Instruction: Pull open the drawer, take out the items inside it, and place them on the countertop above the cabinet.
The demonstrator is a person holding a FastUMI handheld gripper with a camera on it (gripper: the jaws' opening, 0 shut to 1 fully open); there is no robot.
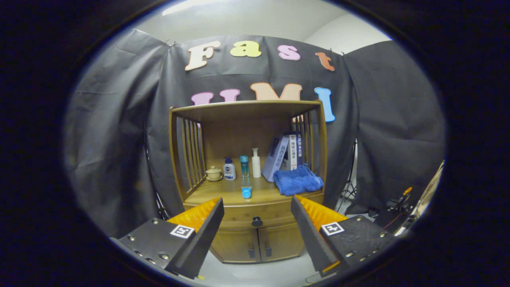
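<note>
Drawer closed, gripper (257, 217) spread wide and holding nothing.

On the countertop (215, 193): cup at the left edge, bottles mid-surface, blue towel (298, 180) at the right front corner. Below, the drawer (239, 217) looks stiff and rigid; pinch its small round knob (257, 220), centred between the fingers.

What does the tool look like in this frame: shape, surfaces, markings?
The tool has two wedge-shaped fingers tapering toward the tips, their inner faces ribbed. Each sits on a flat black textured block fastened with round silver screws, and each block carries a small square white tag with a black fiducial pattern. The fingers are spread wide, nothing between them, with the closed drawer's dark knob beyond.
</note>
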